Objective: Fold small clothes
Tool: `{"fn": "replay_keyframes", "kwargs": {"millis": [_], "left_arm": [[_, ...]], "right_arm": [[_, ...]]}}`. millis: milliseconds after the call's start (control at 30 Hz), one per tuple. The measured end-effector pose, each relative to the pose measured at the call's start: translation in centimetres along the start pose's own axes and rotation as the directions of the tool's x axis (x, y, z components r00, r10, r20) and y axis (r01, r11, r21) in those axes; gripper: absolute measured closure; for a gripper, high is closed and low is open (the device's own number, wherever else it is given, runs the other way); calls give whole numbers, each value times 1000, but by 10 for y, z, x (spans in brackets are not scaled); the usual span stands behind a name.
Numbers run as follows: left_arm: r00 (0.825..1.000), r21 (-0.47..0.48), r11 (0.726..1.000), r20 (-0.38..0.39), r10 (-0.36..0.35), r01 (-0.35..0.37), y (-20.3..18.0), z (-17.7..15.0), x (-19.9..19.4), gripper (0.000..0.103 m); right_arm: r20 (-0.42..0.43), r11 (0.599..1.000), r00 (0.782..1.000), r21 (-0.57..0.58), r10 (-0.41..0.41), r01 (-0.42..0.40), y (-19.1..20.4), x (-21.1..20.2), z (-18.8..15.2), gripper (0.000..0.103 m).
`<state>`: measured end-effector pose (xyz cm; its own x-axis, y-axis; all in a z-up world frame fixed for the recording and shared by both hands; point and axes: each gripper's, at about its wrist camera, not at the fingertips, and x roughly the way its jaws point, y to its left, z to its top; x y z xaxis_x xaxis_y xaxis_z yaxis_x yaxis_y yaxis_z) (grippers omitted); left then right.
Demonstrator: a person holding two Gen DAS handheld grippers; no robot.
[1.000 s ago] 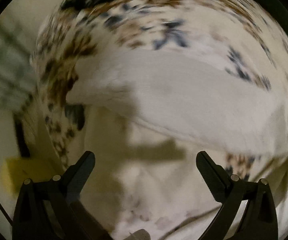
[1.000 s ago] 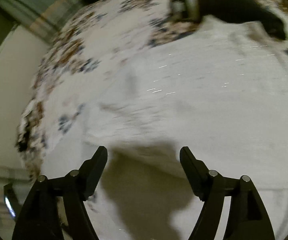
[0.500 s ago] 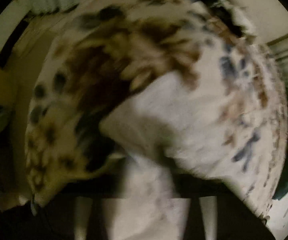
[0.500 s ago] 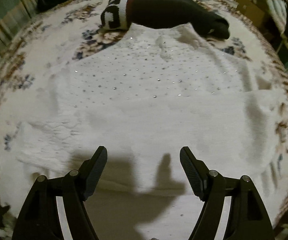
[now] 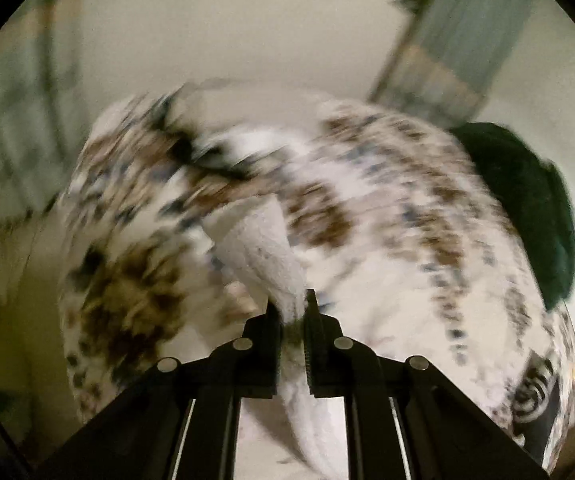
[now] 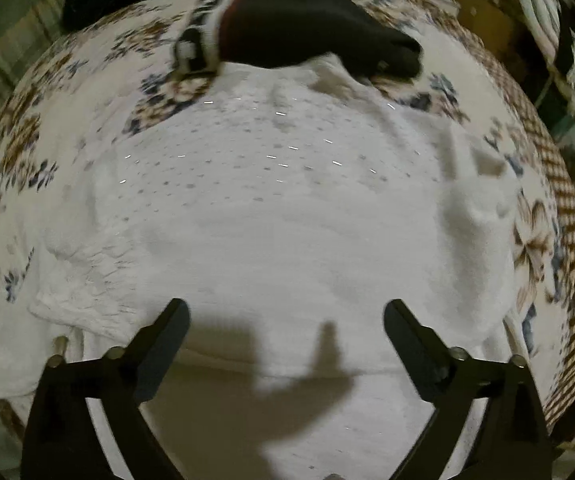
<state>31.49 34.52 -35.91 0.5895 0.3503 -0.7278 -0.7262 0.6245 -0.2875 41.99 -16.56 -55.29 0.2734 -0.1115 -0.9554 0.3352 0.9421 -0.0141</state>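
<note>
Two tongs — left [image 5: 292,308] pinching white garment [image 5: 265,256], right [image 6: 286,320] just opened.

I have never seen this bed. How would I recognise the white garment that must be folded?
Find the floral bedspread, white with brown and blue flowers. The white garment lies spread across its middle, just in front of a black garment with a black-and-white lettered band. Unlike its neighbours it is plain white, fluffy, and dotted with small sparkling studs on its upper part.
</note>
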Motion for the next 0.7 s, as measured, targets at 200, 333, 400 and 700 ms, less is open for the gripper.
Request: {"fn": "replay_keyframes", "kwargs": {"millis": [200,333,400,700], "left_arm": [[973,274,938,38,-229,210,-133,-26,-59,96],[923,418,827,-91,-374,376,-229,-97,-85,96],[893,480,756,-178,-413,445,-273,-144,-95,96],[790,646,454,-508,-343,613,-378,-373,-110,96]], "right_arm": [[-11,992,1000,127,22,-20,-79,-7,1,1],[-6,973,1000,229,0,2,-147,-15,-6,1],[-9,960,1000,278,-12,14,-184,-15,-10,1],[-79,886,995,453,-69,97,-324,-2,-48,1]]}}
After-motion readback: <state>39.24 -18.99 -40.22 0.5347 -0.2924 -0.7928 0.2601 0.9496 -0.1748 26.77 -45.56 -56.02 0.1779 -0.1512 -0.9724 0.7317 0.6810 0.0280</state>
